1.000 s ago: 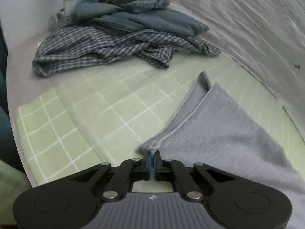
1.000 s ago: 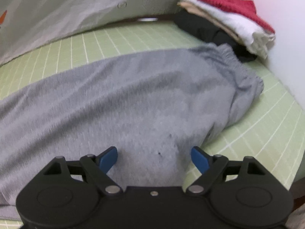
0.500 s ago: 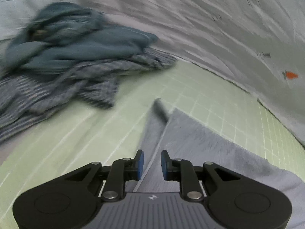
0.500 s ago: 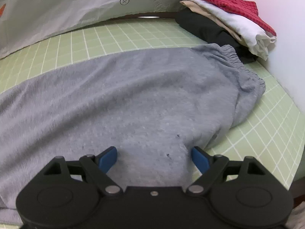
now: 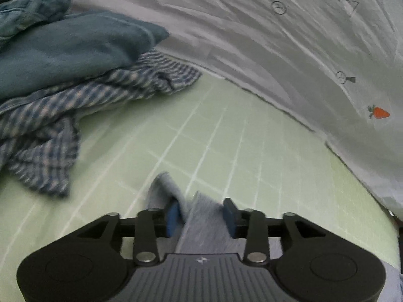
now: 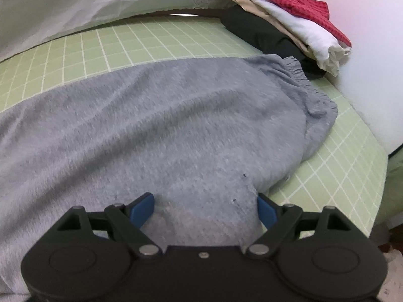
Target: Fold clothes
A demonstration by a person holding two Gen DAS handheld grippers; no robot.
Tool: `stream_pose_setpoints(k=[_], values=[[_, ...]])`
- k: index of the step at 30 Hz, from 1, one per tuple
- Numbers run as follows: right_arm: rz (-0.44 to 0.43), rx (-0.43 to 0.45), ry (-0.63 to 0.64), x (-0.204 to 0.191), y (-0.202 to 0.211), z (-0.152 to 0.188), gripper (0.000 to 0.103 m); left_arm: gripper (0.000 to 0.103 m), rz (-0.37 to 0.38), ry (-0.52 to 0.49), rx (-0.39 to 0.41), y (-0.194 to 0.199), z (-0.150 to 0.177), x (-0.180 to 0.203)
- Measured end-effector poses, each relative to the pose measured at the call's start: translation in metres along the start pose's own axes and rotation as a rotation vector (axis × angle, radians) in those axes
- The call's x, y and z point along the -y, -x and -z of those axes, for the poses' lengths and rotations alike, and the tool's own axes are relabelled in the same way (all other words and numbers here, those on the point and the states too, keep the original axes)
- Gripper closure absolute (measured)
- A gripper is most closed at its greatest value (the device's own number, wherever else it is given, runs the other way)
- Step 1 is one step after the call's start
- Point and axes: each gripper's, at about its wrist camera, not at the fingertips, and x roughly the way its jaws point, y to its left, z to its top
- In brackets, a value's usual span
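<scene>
Grey sweatpants (image 6: 156, 125) lay flat across green grid sheet, elastic waistband (image 6: 309, 85) bunched at right, leg cuff (image 5: 166, 188) at left; checked shirt (image 5: 75, 105) w/ blue jeans (image 5: 63, 47) piled unfolded beyond.

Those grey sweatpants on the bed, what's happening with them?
A person with two handheld grippers is folding the grey sweatpants on the green checked sheet. The left gripper has just been opening, the leg end loose between its jaws. The right gripper stands open over the cloth near the waistband.
</scene>
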Motion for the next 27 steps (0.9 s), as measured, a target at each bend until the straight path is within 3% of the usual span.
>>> stream_pose_setpoints(k=[4, 8, 13, 18, 22, 24, 26, 27], values=[[0.019, -0.003, 0.014, -0.007, 0.0, -0.003, 0.016, 0.057, 0.036, -0.006, 0.026, -0.011, -0.007, 0.002], [0.02, -0.005, 0.028, -0.011, 0.0, -0.006, 0.016, 0.057, 0.015, 0.067, 0.097, -0.015, -0.016, -0.01], [0.009, -0.009, 0.007, -0.008, -0.001, -0.006, 0.015, 0.057, 0.013, 0.094, 0.106, 0.007, -0.016, -0.012], [0.003, -0.005, -0.004, -0.008, -0.002, -0.006, 0.013, 0.059, 0.037, -0.018, 0.071, 0.024, 0.0, 0.004], [-0.002, -0.002, -0.012, -0.008, -0.004, -0.006, 0.011, 0.059, -0.022, -0.09, 0.008, 0.012, 0.01, 0.017], [-0.005, 0.0, -0.016, -0.008, -0.004, -0.007, 0.011, 0.059, -0.041, -0.118, 0.016, 0.01, 0.012, 0.024], [-0.01, 0.0, -0.025, -0.007, -0.005, -0.006, 0.011, 0.069, -0.058, -0.145, 0.025, 0.01, 0.014, 0.03], [-0.013, 0.0, -0.03, -0.007, -0.005, -0.006, 0.01, 0.1, -0.054, -0.155, 0.036, 0.013, 0.016, 0.032]])
